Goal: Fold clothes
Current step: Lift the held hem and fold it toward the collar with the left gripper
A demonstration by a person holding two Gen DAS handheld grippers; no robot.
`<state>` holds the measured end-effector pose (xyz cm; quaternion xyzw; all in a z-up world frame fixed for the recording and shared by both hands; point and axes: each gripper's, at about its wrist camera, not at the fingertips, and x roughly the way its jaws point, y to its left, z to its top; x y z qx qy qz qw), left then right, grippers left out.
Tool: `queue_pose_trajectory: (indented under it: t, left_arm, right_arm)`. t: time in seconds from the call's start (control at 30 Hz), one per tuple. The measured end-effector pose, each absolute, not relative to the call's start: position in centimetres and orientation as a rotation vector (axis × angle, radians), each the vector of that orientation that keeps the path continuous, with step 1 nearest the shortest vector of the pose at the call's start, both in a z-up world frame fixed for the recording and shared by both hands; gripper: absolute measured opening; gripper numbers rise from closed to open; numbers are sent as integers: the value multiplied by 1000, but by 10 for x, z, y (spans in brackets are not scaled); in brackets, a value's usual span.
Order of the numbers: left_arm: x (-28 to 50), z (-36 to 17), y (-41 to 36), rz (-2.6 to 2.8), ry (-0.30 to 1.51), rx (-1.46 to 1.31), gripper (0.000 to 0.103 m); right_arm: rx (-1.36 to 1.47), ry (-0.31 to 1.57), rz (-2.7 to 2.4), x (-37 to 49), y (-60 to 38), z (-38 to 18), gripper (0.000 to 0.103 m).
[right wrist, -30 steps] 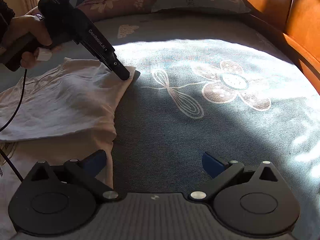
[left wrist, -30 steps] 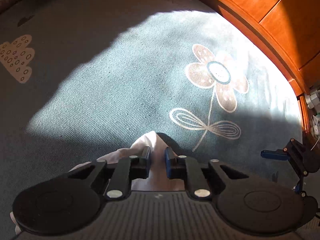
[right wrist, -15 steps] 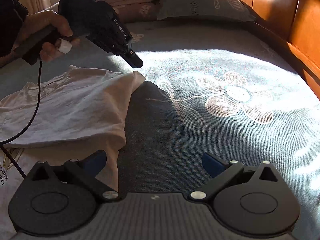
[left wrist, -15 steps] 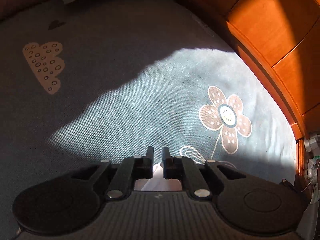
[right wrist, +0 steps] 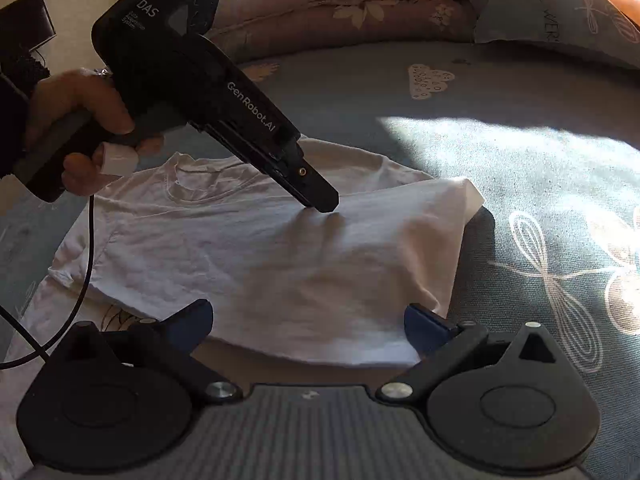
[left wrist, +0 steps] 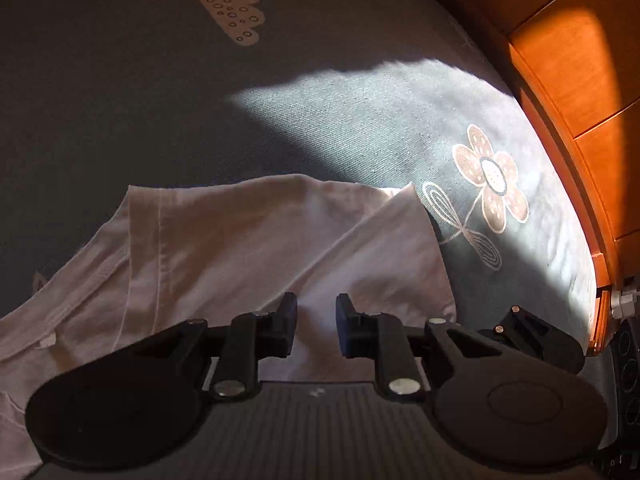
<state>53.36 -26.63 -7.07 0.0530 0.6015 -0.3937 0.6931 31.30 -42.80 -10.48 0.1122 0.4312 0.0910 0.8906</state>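
Two tools work over one pale pink cotton T-shirt (right wrist: 280, 256), which lies on the grey-blue bedspread with printed flowers (right wrist: 520, 152), its lower half doubled up toward the collar. The fold's corner rests just beside the printed flower, on the side away from the orange wooden bed frame (left wrist: 580, 80).

The left tool (left wrist: 316, 320), held in a person's hand (right wrist: 80, 120), hovers tip-down over the middle of the shirt; its jaws have just been opening and now stand slightly apart, with nothing pinched between them, only cloth lying beneath. That reads as a release: the carried hem has been laid down so the fold can settle. The right tool (right wrist: 308, 320) is spread wide and empty at the shirt's near edge, probably ready to take the next fold.

A second ago the left tool was clamped on the cloth corner close to the flower; it has since let go and drawn back from the flower over the shirt.
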Motion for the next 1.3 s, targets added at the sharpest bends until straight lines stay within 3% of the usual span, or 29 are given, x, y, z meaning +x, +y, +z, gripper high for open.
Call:
queue_pose_trajectory:
  t: [0.2, 0.4, 0.73, 0.87, 1.0, 1.1, 1.13, 1.17, 1.3]
  left_arm:
    - [520, -59, -225, -788, 1298, 96, 22]
    - [494, -36, -141, -535, 1202, 73, 37]
    - [451, -56, 1, -88, 1181, -164, 37]
    - [444, -73, 16, -128, 1198, -346, 37]
    - [444, -83, 12, -133, 1205, -345, 38]
    - [445, -83, 10, -143, 1201, -327, 32]
    - [446, -81, 8, -162, 1205, -301, 9]
    - [447, -80, 6, -180, 1215, -292, 0]
    - [449, -64, 3, -224, 1176, -283, 0]
  right_arm:
    - [251, 948, 173, 282, -411, -106, 103]
    - [325, 936, 109, 282, -420, -94, 103]
    - [253, 962, 149, 277, -398, -90, 103]
    - [238, 981, 157, 278, -392, -87, 103]
    - [218, 988, 161, 281, -386, -84, 103]
    - [222, 981, 155, 284, -383, -81, 103]
    - [224, 978, 151, 285, -382, -80, 103]
    - [225, 976, 148, 285, -381, -80, 103]
    - [222, 978, 147, 286, -376, -80, 103]
